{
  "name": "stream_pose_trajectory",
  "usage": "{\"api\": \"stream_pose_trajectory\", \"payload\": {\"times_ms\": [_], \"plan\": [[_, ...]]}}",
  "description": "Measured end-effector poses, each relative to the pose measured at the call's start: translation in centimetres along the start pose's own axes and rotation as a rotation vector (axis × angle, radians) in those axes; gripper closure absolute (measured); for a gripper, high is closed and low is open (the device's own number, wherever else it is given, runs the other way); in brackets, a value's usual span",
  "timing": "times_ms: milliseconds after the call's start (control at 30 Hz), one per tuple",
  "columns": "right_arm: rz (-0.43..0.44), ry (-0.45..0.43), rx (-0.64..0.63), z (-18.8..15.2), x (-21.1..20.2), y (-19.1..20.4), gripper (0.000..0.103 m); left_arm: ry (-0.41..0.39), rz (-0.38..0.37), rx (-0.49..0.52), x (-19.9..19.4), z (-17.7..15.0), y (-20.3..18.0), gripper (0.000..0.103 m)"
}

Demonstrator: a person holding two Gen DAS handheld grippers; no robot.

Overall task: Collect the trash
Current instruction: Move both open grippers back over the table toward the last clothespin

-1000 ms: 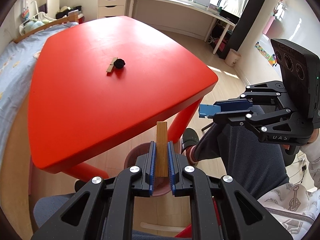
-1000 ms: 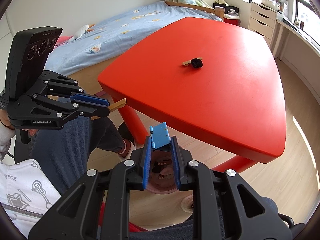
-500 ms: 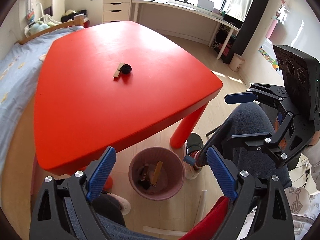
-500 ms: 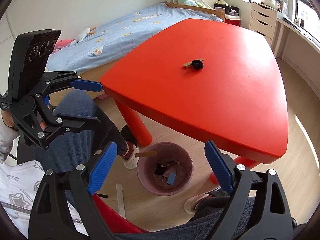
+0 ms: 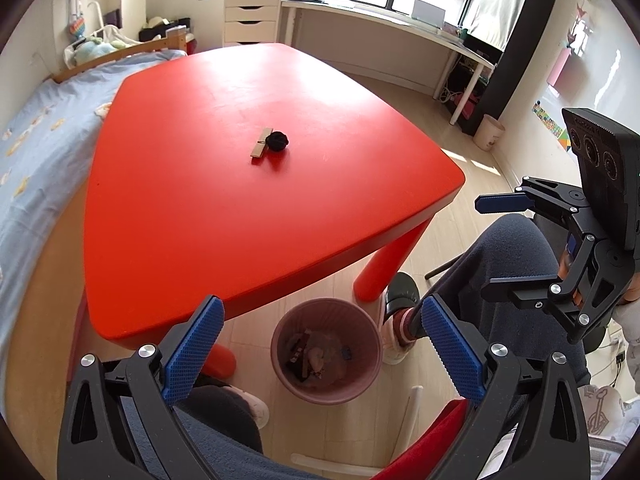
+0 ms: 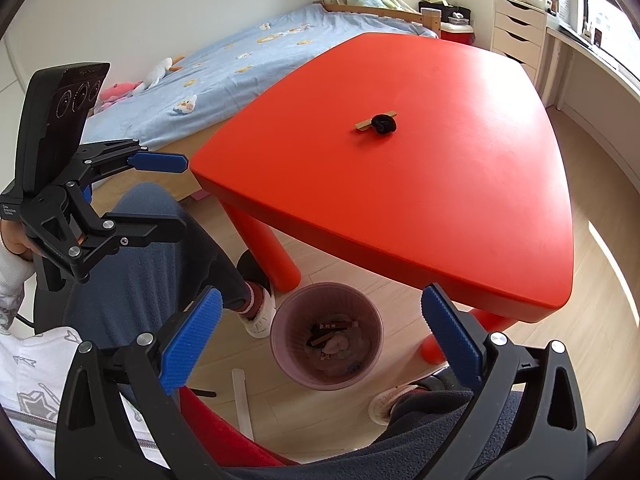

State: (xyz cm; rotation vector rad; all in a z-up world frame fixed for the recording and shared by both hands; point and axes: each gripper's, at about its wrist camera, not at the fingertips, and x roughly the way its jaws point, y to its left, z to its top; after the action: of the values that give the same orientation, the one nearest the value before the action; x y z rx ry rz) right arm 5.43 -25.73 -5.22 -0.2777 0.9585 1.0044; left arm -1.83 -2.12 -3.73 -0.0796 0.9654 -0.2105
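A pink trash bin [image 5: 362, 384] stands on the floor below the red table's near edge; it also shows in the right wrist view [image 6: 280, 344] and holds several scraps. On the red table [image 5: 200, 200] lie a small wooden clip [image 5: 259, 147] and a black crumpled lump [image 5: 277, 141], touching; both show in the right wrist view, clip [image 6: 364, 123] and lump [image 6: 384, 124]. My left gripper [image 5: 320, 354] is open and empty above the bin. My right gripper [image 6: 320, 346] is open and empty above the bin too.
A bed with blue bedding [image 6: 248, 52] lies beyond the table. White drawers [image 5: 251, 16] and a long desk [image 5: 400, 24] line the far wall. The person's legs [image 5: 500, 264] and a red seat [image 6: 216, 432] are close below the grippers.
Both grippers opened. The left dropped a wooden strip and the right dropped a blue piece into the bin. Both grippers have since risen a little.
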Motion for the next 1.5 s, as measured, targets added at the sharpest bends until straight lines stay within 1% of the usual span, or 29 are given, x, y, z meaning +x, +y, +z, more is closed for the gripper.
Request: {"api": "stream_pose_trajectory", "payload": {"times_ms": [367, 567, 767, 900, 1233, 1500], "plan": [[-0.01, -0.007, 0.007, 1.0, 0.3, -1.1, 0.004, -0.016, 0.007, -0.006, 0.0, 1.3, 1.0, 0.008], [-0.02, -0.019, -0.011, 3.0, 0.8, -2.1, 0.004, -0.034, 0.02, 0.001, 0.4, 3.3, 2.2, 0.008], [-0.022, -0.033, -0.028, 5.7, 1.8, -3.4, 0.004, -0.043, 0.039, 0.019, 1.3, 5.7, 3.6, 0.008], [-0.026, -0.035, -0.044, 7.5, 2.9, -4.2, 0.004, -0.04, 0.048, 0.031, 2.0, 7.1, 4.6, 0.008], [-0.031, -0.018, -0.1, 11.4, 5.8, -6.0, 0.004, 0.002, 0.062, 0.052, 4.6, 9.8, 6.7, 0.008], [-0.001, 0.007, -0.139, 13.5, 8.9, -6.8, 0.004, 0.028, 0.063, 0.053, 6.7, 11.4, 7.7, 0.008]]}}
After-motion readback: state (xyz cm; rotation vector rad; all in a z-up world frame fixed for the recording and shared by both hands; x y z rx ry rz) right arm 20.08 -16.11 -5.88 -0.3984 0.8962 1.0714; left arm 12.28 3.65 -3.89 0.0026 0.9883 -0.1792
